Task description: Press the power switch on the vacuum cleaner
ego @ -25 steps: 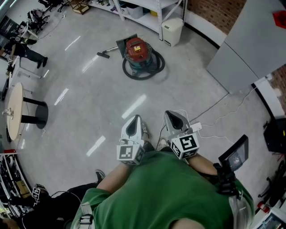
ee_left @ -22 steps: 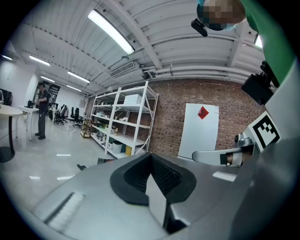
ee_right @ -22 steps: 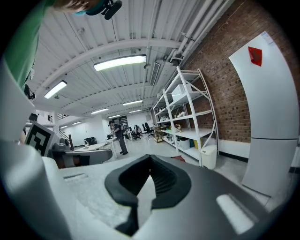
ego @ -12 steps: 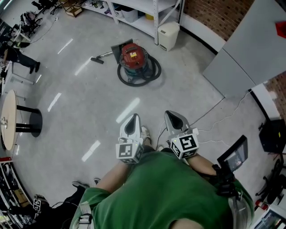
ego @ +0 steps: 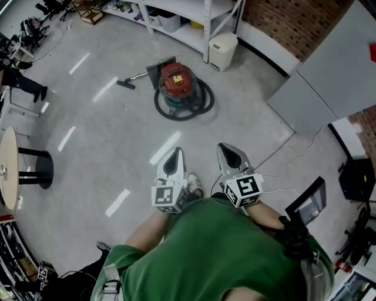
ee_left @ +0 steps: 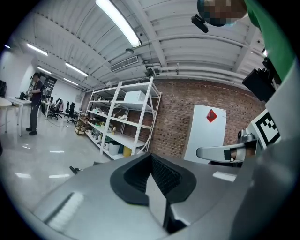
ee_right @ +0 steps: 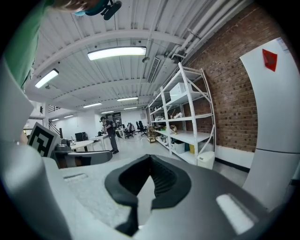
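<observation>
Floor point(ego: 117, 147): pale grey and shiny, filling most of the head view.
Shelves point(ego: 194, 17): white racks along the top edge, beside a brick wall point(ego: 294, 20).
Person point(ego: 217, 253): green shirt at bottom centre, holding both grippers side by side just above it.
Vacuum cleaner point(ego: 178, 79): red-topped, standing on the floor at upper centre below the shelves, well apart from both grippers; its power switch is too small to make out.
Hose point(ego: 202, 100): dark, coiled around the vacuum cleaner's base.
Table point(ego: 7, 170): round, at the left edge.
Bin point(ego: 223, 42): white, just up and right of the vacuum cleaner.
Left gripper point(ego: 175, 154): centre of frame, jaws closed on nothing.
Right gripper point(ego: 225, 149): just beside it, jaws closed, also empty.
</observation>
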The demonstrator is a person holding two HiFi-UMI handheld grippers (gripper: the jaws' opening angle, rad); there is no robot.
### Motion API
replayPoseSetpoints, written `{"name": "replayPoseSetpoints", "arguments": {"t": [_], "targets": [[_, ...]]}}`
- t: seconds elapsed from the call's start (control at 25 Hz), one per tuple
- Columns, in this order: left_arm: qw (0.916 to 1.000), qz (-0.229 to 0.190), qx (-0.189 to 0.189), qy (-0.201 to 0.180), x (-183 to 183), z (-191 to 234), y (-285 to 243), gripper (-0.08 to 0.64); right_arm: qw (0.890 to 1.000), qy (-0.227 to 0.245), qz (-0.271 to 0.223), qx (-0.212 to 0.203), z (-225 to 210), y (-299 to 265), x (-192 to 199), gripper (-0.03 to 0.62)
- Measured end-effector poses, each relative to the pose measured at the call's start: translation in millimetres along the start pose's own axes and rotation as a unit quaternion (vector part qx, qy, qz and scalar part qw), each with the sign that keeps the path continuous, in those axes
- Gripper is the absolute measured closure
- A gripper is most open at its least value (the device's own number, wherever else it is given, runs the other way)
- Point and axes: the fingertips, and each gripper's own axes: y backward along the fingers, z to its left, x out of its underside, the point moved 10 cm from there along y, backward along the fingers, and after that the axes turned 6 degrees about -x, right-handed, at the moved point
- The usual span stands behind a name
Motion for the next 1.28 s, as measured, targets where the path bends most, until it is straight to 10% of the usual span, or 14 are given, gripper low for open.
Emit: {"name": "replayPoseSetpoints", "arguments": {"t": [0.6, 1.28], "targets": [[0.9996, -0.007, -0.026, 0.011, 1.2, 51.0, -33.5, 0.554, 1.0, 0.017, -0.002, 0.0, -6.3, -65.7, -18.1, 0.589], [0.9963, 0.004, -0.085, -0.012, -23.4, 27.1, -168.6, 0.554, 0.998, -0.008, -0.002, -0.056, -137.8, -152.8, -54.4, 0.589]]}}
